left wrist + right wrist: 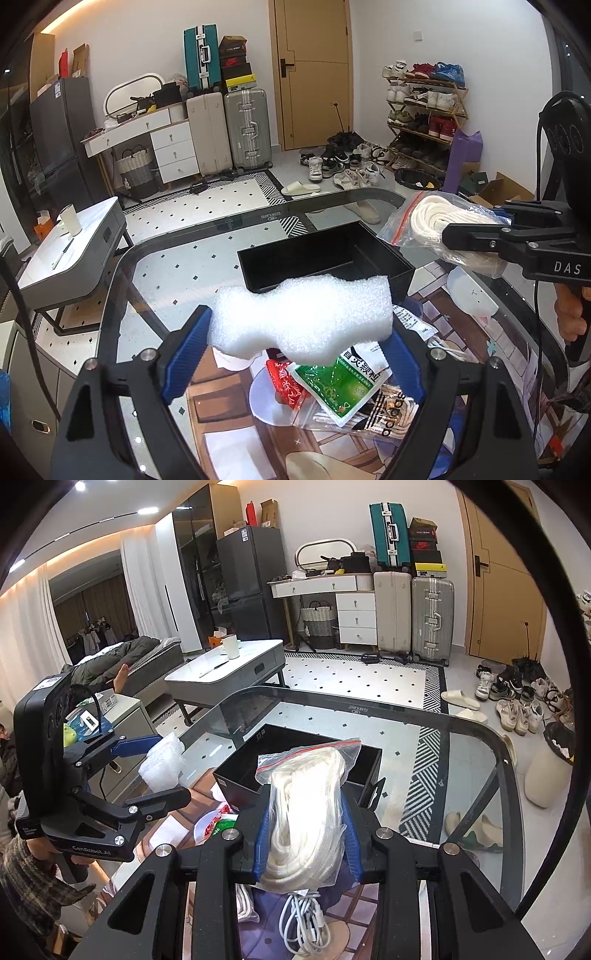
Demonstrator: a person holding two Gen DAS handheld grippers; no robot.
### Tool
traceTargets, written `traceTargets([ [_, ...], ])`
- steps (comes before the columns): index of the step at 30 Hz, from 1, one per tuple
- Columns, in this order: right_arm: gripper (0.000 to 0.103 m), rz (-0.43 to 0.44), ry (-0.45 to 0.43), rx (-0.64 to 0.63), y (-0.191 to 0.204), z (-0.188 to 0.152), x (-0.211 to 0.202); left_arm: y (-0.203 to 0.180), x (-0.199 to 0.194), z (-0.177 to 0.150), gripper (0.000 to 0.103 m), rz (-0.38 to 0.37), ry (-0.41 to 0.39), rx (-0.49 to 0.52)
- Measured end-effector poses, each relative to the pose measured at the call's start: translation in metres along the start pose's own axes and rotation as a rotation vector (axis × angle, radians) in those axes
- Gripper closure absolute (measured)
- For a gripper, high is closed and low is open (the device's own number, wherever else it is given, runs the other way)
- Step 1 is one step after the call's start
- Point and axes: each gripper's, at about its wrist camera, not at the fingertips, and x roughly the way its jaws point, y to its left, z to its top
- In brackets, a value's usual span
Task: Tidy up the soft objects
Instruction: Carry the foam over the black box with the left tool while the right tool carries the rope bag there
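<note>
My left gripper (301, 325) is shut on a white foam block (303, 317) and holds it above the glass table, just short of the open black box (325, 258). My right gripper (306, 816) is shut on a clear zip bag of white rope (310, 812), held above the table near the box (295, 760). The rope bag (443, 225) and right gripper (476, 236) show at the right of the left wrist view. The left gripper (162, 771) with the foam (164, 762) shows at the left of the right wrist view.
Green and red sachets (332, 384) and an adidas bag (384, 410) lie on the table under the foam. A white cable bundle (306, 923) lies under the right gripper. The glass table's rounded edge (480, 731) is beyond the box. A low white table (236, 668) stands past it.
</note>
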Motion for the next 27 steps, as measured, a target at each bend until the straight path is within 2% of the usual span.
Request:
traceTargets([
  [27,0.069,-0.004,0.001,0.002,-0.006,0.032,0.022,0.02,0.035,0.041,0.016,-0.023,0.001,0.017],
])
